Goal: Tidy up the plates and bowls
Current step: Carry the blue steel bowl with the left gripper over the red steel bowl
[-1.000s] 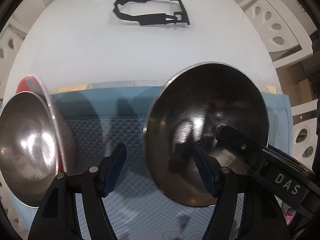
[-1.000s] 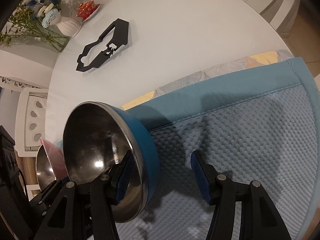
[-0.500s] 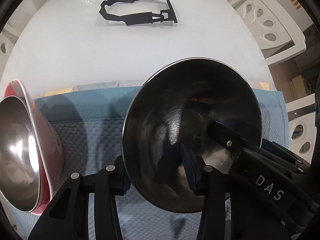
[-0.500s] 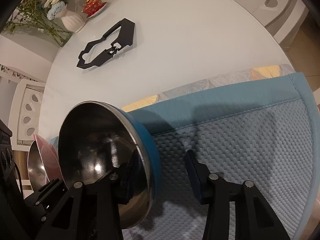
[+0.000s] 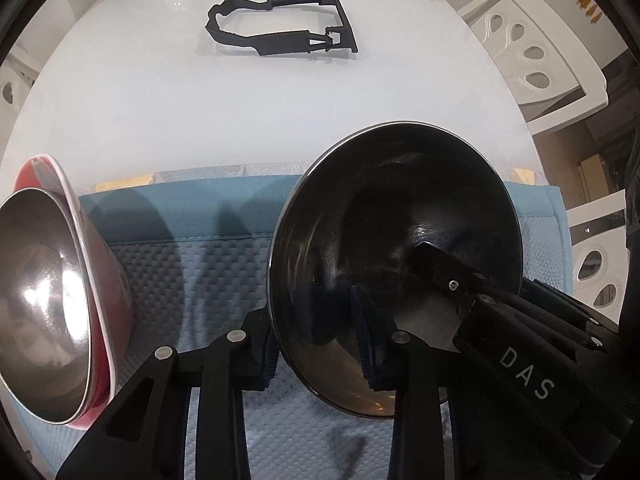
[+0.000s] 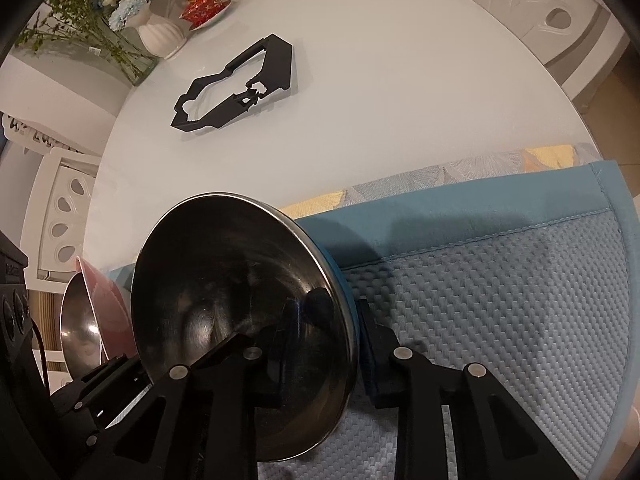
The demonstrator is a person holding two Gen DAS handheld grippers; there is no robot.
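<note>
Both claws are closing on the rim of the blue bowl [image 5: 396, 264], one from each side: the left claw [image 5: 316, 344] and the right claw [image 6: 328, 344] each have the rim between their pads. The bowl stands tilted on the mat [image 6: 500, 300] at the desk's near edge. The red bowl [image 5: 44, 300] waits by the mat's left edge, unstacked, so most sorting looks undone.

white table [image 5: 200, 92] lies open beyond the blue mat [image 6: 500, 320]; only a black frame [image 5: 280, 26] interrupts it.
</note>
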